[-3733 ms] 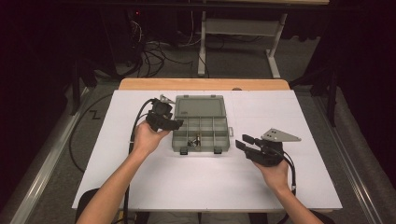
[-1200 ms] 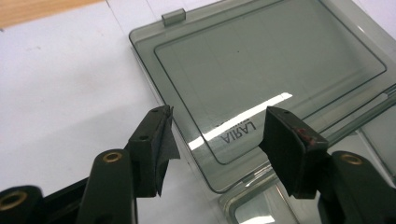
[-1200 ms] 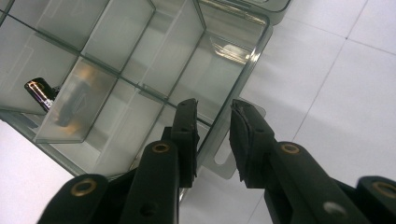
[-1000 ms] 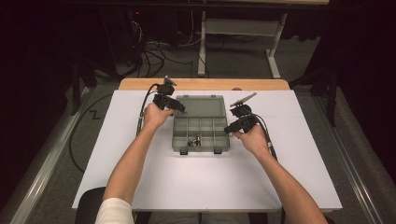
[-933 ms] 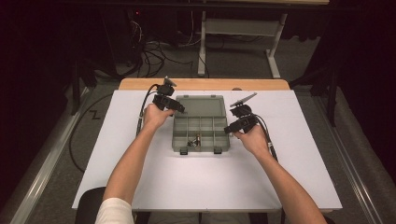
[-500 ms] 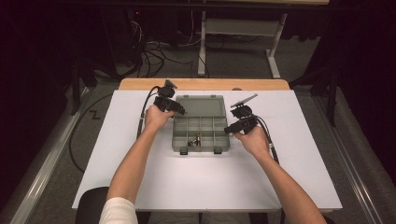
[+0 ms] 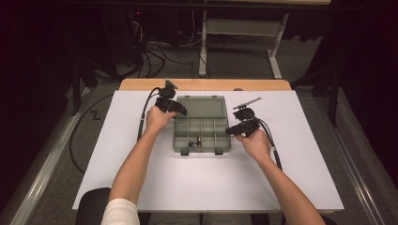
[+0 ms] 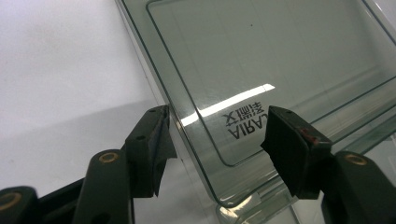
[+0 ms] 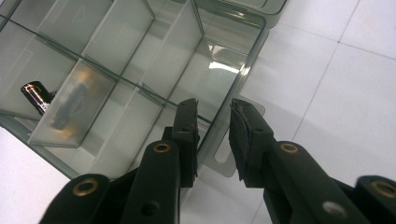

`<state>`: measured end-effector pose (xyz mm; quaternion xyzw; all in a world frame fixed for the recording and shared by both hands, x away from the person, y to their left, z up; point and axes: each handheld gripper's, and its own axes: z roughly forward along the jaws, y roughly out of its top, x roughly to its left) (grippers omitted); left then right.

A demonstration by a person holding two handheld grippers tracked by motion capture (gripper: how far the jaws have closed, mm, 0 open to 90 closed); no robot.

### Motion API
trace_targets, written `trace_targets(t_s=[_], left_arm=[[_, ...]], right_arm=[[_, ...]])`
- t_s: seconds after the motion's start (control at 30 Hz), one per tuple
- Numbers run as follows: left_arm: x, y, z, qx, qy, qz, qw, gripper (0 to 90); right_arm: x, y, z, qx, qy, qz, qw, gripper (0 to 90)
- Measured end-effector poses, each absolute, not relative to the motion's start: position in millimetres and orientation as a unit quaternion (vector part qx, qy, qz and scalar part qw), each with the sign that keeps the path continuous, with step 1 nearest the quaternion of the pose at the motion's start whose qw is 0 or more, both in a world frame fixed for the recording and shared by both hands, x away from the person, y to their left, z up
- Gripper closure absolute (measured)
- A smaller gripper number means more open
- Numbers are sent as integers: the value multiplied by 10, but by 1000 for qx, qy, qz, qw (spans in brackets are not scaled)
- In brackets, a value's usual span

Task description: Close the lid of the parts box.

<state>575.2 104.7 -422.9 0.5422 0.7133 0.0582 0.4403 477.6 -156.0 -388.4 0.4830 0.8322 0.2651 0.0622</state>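
L gripper (image 8: 217, 140): jaws spread, just been opening, straddling the lid (image 8: 261, 70) corner of the organizer box (image 7: 202, 124), not pinching. R gripper (image 9: 212, 135): jaws astride the box's right wall, can't tell if clamped. Small parts (image 7: 195, 140) sit left of R jaws. Box on counter (image 7: 211, 183).

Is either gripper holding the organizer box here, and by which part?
Right gripper straddles the box's right wall; contact unclear. Left gripper, just opening, holds nothing; the lid lies between.

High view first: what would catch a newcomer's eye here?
A clear plastic organizer box lies open mid-table on the white sheet, lid laid back, a few small parts in a front compartment. The left gripper straddles the lid's corner, jaws apart; the right gripper stands at the box's right wall.
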Motion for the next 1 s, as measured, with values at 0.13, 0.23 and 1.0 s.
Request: trace_targets(t_s=[0.13, 0.23, 1.0], left_arm=[[5762, 1052, -4236, 537, 718, 53, 440, 396], [5770, 1056, -4237, 533, 724, 41, 436, 387], [5679, 1024, -4149, 566, 690, 77, 445, 444]], right_arm=[[4776, -1559, -3883, 482, 833, 265, 62, 744], [4782, -1559, -3883, 479, 835, 264, 64, 744], [4785, -1559, -3881, 483, 833, 263, 61, 745]])
